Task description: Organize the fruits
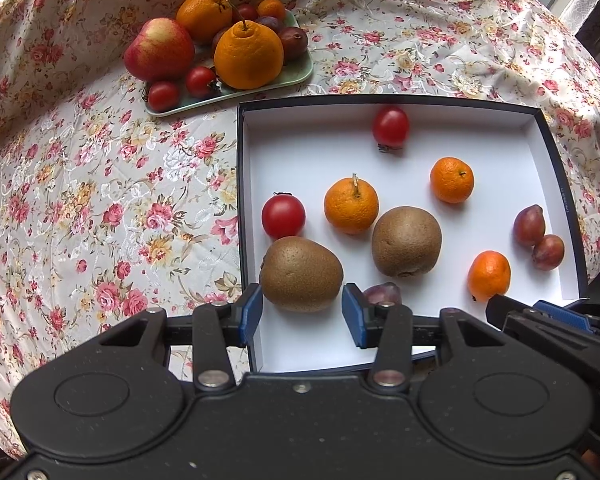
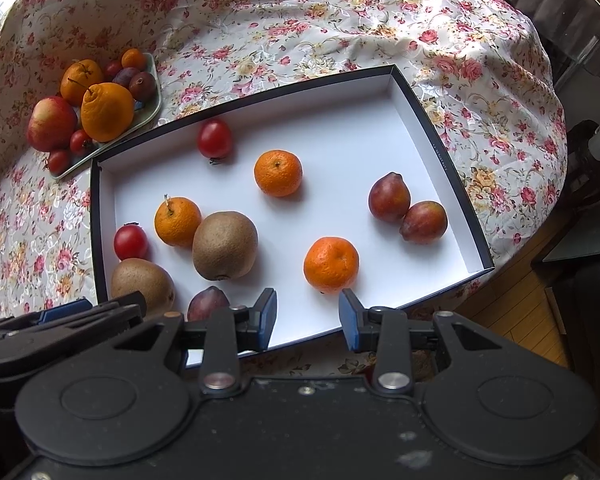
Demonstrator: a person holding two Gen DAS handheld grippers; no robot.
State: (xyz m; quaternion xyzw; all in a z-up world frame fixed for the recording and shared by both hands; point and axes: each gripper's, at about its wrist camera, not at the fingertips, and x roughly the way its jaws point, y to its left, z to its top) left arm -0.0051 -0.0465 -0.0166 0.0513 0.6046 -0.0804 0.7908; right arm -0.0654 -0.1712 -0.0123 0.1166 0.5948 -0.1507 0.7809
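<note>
A dark box with a white floor [image 1: 320,148] holds loose fruit: two kiwis, three mandarins, two tomatoes and three plums. My left gripper [image 1: 302,294] is open above the box's near left corner. One kiwi [image 1: 300,274] lies just beyond its blue pads, against the wall and touching a tomato [image 1: 283,216]. My left finger hangs over the box rim. My right gripper [image 2: 308,300] is open with nothing between its pads. A mandarin [image 2: 331,265] sits just past its tips. The second kiwi [image 2: 225,245] lies mid-box beside a stemmed mandarin [image 2: 177,221]. A plum [image 2: 207,304] is partly hidden behind the right gripper's left finger.
A pale green plate [image 1: 300,76] at the back left carries an apple [image 1: 159,49], two large oranges, tomatoes, plums and a small mandarin. A floral cloth [image 1: 100,200] covers the round table. Two plums [image 2: 406,208] touch near the box's right wall. Wooden floor [image 2: 512,308] shows past the table edge.
</note>
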